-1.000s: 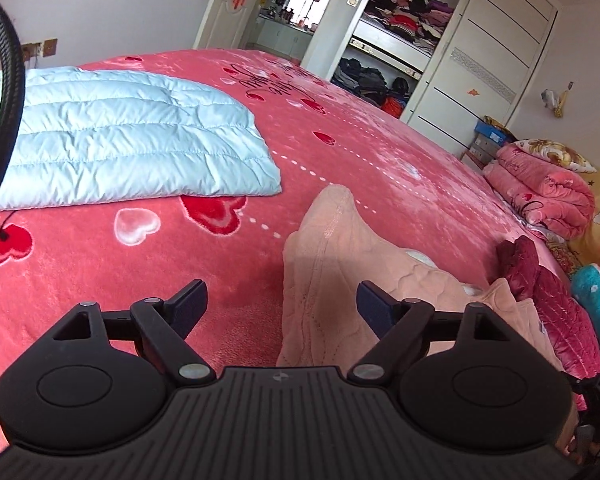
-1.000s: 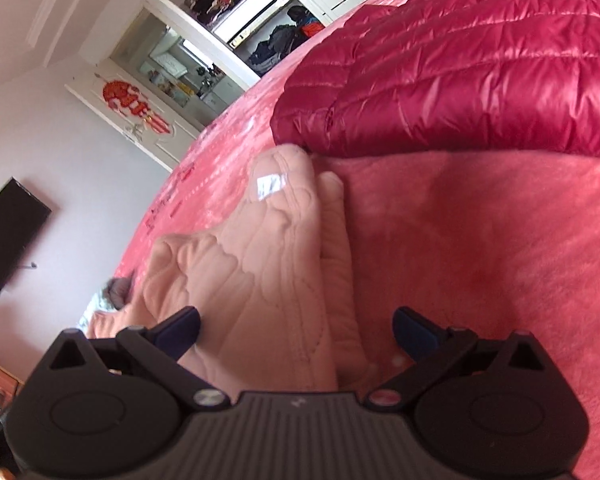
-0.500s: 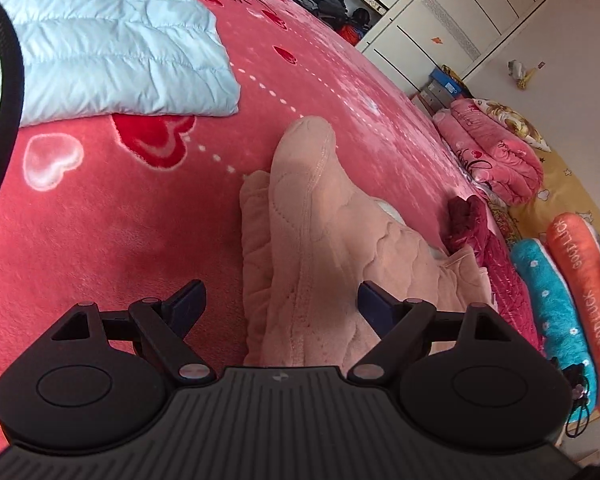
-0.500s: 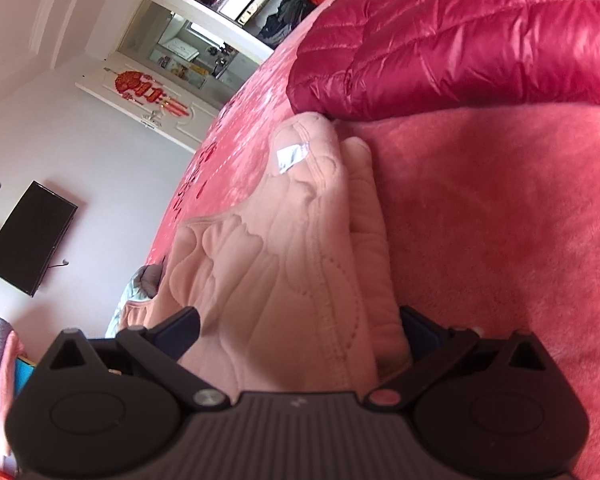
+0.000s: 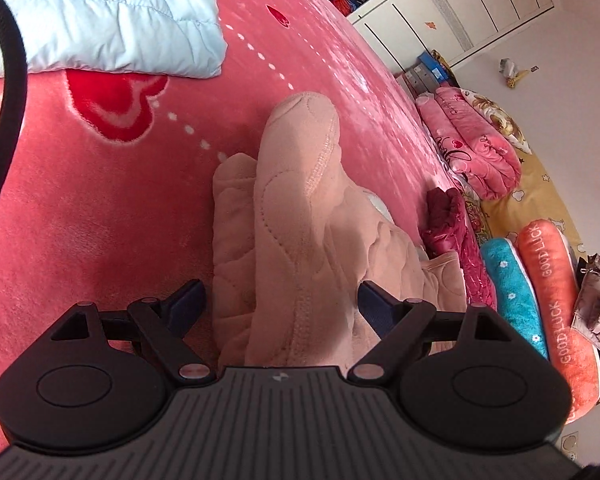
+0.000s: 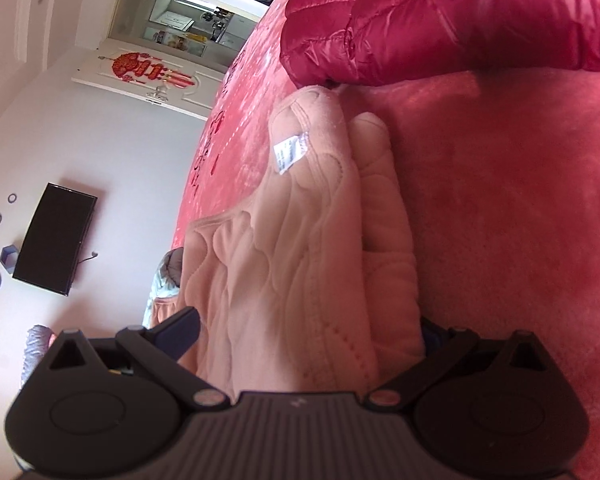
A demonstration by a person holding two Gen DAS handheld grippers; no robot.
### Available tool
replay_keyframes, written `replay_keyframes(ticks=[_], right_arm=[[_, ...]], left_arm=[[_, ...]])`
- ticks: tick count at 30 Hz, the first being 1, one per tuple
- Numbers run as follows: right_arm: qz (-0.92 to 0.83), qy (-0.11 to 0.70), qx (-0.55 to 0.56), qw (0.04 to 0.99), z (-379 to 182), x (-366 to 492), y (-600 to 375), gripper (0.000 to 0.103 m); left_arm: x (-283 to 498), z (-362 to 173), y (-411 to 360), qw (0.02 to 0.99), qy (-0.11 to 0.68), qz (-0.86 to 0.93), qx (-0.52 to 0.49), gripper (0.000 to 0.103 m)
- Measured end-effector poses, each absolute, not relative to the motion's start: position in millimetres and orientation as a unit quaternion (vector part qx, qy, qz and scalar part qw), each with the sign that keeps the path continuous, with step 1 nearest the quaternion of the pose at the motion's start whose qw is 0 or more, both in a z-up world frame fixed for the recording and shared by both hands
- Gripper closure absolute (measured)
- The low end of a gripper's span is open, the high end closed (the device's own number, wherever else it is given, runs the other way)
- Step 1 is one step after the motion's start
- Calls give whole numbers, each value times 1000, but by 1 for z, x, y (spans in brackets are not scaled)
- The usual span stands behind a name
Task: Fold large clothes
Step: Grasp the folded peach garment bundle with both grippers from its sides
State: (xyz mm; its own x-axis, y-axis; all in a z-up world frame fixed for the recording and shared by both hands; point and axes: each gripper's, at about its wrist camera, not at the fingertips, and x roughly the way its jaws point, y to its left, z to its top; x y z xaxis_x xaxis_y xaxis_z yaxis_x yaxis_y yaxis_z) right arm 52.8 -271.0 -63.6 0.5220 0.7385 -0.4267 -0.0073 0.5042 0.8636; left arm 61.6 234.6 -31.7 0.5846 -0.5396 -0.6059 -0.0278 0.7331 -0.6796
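Note:
A pale pink quilted garment lies folded lengthwise on the red plush bedspread. My left gripper is open, its two fingers straddling one end of the folded cloth. At the other end my right gripper is open too, with the pink garment bulging between its fingers; the right fingertip is mostly hidden behind the cloth. A white care label shows on the garment near its far end.
A light blue down jacket lies flat at the far left of the bed. A dark red down jacket lies just beyond the pink garment. Folded quilts and long pillows sit beside the bed; white wardrobes stand behind.
Both grippers have moved in over the ends of the pink garment, so the cloth now sits deeper between their open fingers. The left view has tilted down toward the bed.

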Motion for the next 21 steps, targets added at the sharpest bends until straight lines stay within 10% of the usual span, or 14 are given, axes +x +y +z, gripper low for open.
replay_keyframes(ticks=[15,21], right_arm=[[255,411,435,759,-62,63,-263,0],[210,418,390,793,-51,55,-250,16]], left_arm=[[71,-23,189,858,431,-164,-225,0],[73,-22,174,875,419,-151,-190,9]])
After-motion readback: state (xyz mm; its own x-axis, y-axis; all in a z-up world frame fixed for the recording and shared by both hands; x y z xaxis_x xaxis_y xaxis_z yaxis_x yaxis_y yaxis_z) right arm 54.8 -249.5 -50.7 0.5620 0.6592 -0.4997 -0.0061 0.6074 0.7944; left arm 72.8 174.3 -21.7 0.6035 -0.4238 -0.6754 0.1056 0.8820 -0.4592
